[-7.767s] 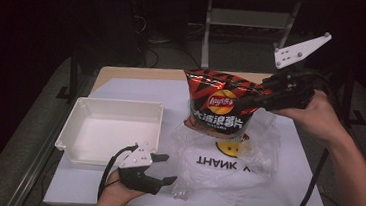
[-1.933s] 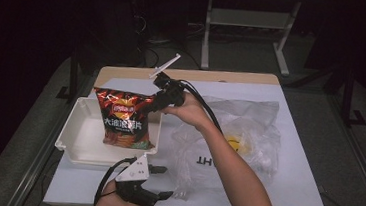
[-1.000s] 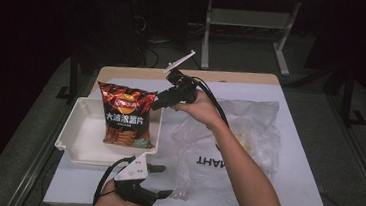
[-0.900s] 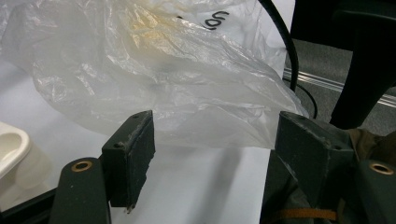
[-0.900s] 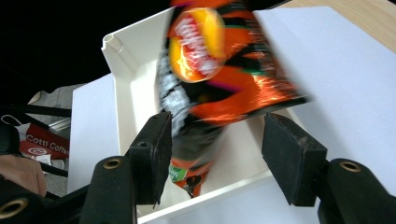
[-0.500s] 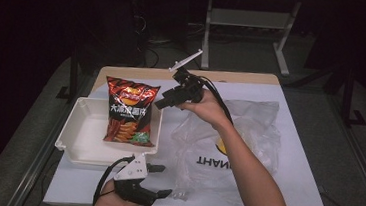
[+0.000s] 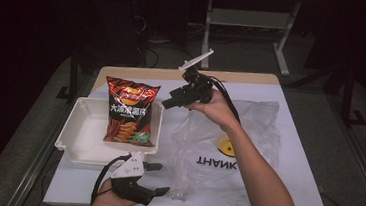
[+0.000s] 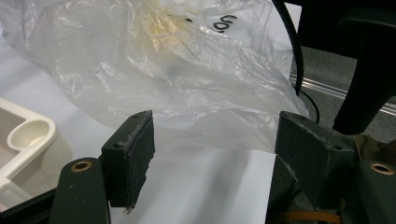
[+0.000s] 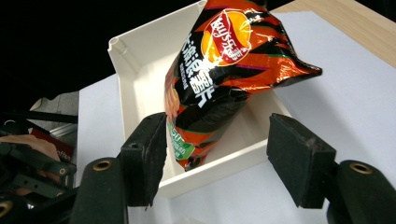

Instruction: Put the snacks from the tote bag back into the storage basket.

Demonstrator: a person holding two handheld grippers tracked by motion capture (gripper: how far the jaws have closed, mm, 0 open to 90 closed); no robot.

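Chip bag [image 7: 130, 111] sits propped in the white tray [image 7: 74, 141] at the table's left edge. The right gripper [image 7: 167, 103] has just been opening, nothing between its jaws, bag released. Left gripper [image 7: 157, 178] gapes empty by the plastic bag [image 7: 254, 124].

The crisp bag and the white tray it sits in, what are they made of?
Crisp bag: probably glossy printed foil or plastic film; it shines and creases. White tray: looks like matte moulded plastic, with smooth walls and a rounded rim.
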